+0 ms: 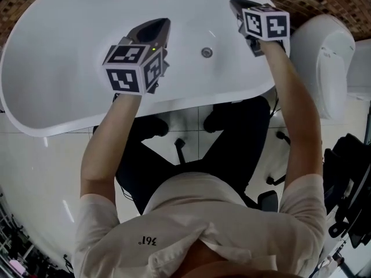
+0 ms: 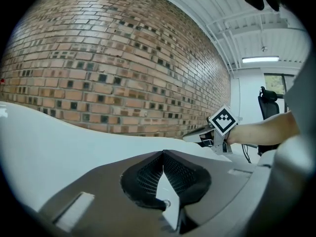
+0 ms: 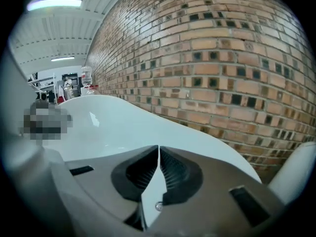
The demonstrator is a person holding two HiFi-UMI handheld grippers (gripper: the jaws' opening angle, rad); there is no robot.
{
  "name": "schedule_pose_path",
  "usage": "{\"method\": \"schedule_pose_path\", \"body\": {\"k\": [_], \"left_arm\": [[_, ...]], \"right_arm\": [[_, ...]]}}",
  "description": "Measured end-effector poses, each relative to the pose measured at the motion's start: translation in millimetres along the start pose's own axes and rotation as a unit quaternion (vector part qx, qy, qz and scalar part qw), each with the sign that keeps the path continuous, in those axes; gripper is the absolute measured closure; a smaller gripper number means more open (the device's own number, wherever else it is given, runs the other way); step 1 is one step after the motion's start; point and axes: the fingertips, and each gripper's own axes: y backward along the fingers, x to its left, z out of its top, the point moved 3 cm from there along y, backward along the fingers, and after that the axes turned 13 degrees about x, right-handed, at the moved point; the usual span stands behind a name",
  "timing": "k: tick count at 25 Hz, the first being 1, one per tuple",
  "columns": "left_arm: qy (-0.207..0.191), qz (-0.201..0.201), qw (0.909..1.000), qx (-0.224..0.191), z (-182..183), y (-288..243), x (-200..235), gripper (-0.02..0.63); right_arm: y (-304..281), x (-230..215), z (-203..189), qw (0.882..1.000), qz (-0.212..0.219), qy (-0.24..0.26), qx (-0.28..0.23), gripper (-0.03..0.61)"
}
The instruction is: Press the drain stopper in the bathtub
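A white bathtub [image 1: 69,68] lies below me, with a small round metal drain stopper [image 1: 206,52] on its floor. My left gripper [image 1: 161,23] hovers over the tub just left of the stopper, shut and empty. My right gripper [image 1: 234,3] is up and to the right of the stopper near the far rim, also shut with nothing held. In the left gripper view the jaws [image 2: 162,153] meet above the tub wall [image 2: 59,137], and the right gripper's marker cube [image 2: 222,121] shows beyond. The right gripper view has the closed jaws [image 3: 158,148] over the tub rim [image 3: 128,115]. Neither gripper view shows the stopper.
A brick wall [image 2: 98,73] curves behind the tub. A white toilet [image 1: 327,57] stands to the right. An office chair base [image 1: 179,149] sits under the person on the tiled floor. Black gear [image 1: 348,178] lies at the right edge. A bottle [image 3: 87,77] stands beyond the tub's far end.
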Motion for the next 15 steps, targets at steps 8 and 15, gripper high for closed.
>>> {"method": "schedule_pose_path", "body": {"k": [8,15], "left_arm": [[0.012,0.004,0.9993,0.035,-32,-37,9,0.609],[0.027,0.002,0.998,0.057,-54,-57,15,0.609]], "right_arm": [[-64,-4,-34,0.999,0.017,-0.016,0.043,0.557],[-120,1,-67,0.995,0.026,-0.006,0.091,0.557]]}}
